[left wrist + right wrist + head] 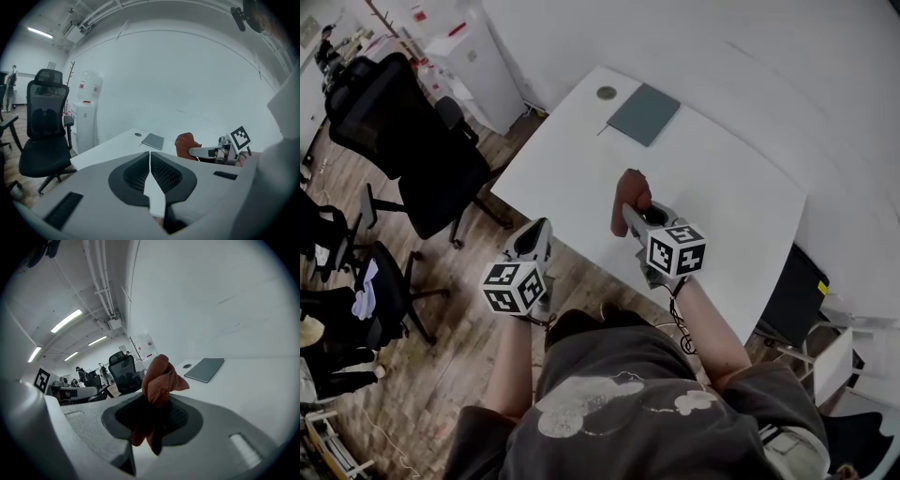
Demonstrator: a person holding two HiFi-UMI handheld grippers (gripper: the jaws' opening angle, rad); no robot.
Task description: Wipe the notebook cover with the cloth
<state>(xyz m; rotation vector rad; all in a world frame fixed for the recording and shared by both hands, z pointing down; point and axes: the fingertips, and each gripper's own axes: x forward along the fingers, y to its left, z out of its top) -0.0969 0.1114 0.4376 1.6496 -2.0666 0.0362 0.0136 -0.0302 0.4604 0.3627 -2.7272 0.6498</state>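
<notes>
A grey-green notebook [645,113] lies flat at the far end of the white table [741,187]; it also shows as the notebook [153,140] and the notebook [205,368] in the gripper views. My right gripper [625,214] is shut on a bunched rust-brown cloth [630,193], held above the middle of the table, well short of the notebook. The cloth [159,380] sticks up out of the jaws. My left gripper [536,239] hangs off the table's near left edge, shut with nothing in it; its jaws meet in the left gripper view [150,161].
A small round cable port [607,93] sits in the table beside the notebook. Black office chairs [403,131] stand on the wood floor at the left. A white cabinet [478,56] stands by the wall. A dark box [795,291] sits right of the table.
</notes>
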